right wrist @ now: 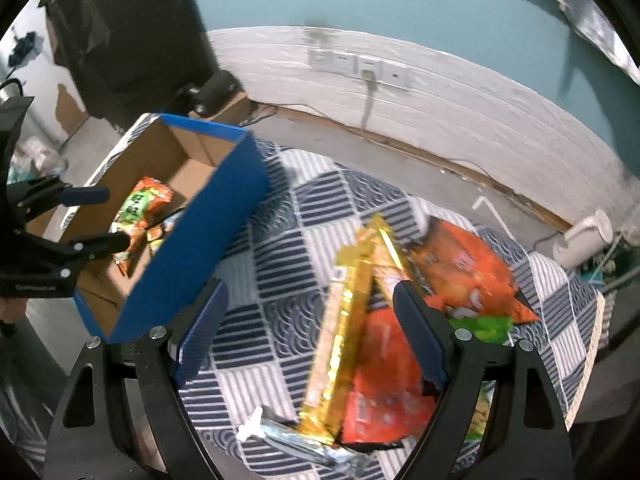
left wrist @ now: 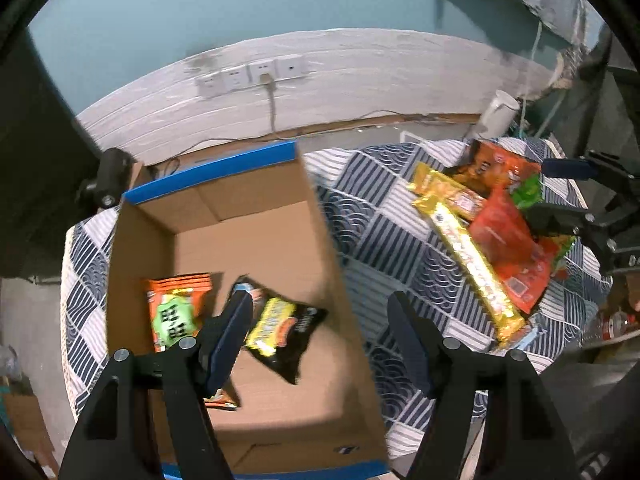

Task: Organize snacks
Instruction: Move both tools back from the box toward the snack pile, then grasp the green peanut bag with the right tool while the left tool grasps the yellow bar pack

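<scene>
A blue-sided cardboard box (left wrist: 280, 248) stands on the patterned cloth, also seen in the right wrist view (right wrist: 224, 208). Inside lie an orange-and-green snack pack (left wrist: 176, 312) and a black-and-yellow pack (left wrist: 280, 332), which looks in mid-air or just landed. My left gripper (left wrist: 320, 308) is open above the box, empty. A snack pile sits to the right: a long gold bar (left wrist: 468, 256) (right wrist: 344, 332), red-orange packs (left wrist: 508, 252) (right wrist: 380, 384), a large orange bag (right wrist: 464, 268) and a green pack (right wrist: 480, 326). My right gripper (right wrist: 308, 300) is open above the pile, empty.
The table (right wrist: 280, 248) carries a blue-and-white patterned cloth. A silver wrapper (right wrist: 288, 440) lies at the pile's near edge. A white wall with sockets (left wrist: 248, 76) runs behind. A white cup-like thing (right wrist: 584, 240) stands at the table's far right corner.
</scene>
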